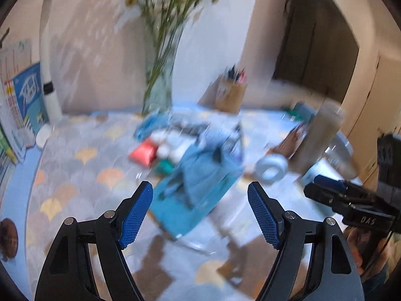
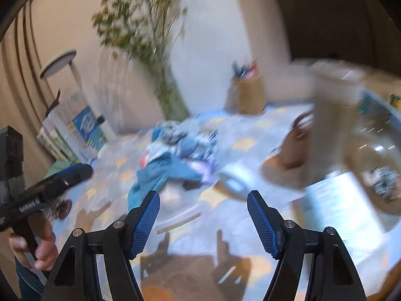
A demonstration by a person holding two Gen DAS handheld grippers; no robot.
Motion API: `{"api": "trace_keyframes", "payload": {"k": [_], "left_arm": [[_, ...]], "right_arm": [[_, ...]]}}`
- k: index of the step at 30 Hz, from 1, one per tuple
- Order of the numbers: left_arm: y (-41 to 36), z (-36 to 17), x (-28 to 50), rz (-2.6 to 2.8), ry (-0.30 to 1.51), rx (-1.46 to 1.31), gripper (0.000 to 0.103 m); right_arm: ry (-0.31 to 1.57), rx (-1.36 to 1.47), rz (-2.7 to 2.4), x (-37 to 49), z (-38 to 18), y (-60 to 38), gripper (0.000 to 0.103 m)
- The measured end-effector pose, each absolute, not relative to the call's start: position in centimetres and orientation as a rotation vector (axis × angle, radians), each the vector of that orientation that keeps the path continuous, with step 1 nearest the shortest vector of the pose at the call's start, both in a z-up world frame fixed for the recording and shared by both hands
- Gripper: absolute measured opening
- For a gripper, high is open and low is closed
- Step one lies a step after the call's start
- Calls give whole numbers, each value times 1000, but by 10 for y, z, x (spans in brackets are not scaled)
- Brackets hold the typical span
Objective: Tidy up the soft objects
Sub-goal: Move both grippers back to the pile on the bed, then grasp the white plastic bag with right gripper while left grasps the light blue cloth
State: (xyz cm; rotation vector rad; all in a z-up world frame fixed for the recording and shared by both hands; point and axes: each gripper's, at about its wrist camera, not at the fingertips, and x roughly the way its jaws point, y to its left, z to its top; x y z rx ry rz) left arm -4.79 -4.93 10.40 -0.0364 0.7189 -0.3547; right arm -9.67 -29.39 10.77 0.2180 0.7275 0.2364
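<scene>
Looking down along my left gripper (image 1: 200, 213), I see its blue pads (image 1: 136, 215) standing wide apart with nothing between them, tilted over the patterned tablecloth (image 1: 75, 175). The heap of soft cloths (image 1: 198, 173), teal and blue, lies just beyond the fingertips in a clear tray I can barely make out through the blur. My right gripper (image 1: 325, 188) pokes in at the right edge, cut off.

From the right wrist, that gripper (image 2: 203, 215) is likewise spread and empty, angled down at the table. The cloth heap (image 2: 175, 155) sits ahead, smeared. A hand (image 2: 37, 248) grips the left tool's handle at the left.
</scene>
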Motion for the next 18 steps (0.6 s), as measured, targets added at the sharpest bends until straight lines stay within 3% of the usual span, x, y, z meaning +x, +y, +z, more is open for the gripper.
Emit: {"api": "trace_keyframes", "payload": {"k": [7,18], "left_arm": [[-50,63,-34,-423,791,2,77],[-60,72,9,-508,778,21,74]], "right_arm": [[798,215,329,-69,48,-260,71],[802,87,360,-43,40,-231,71]]}}
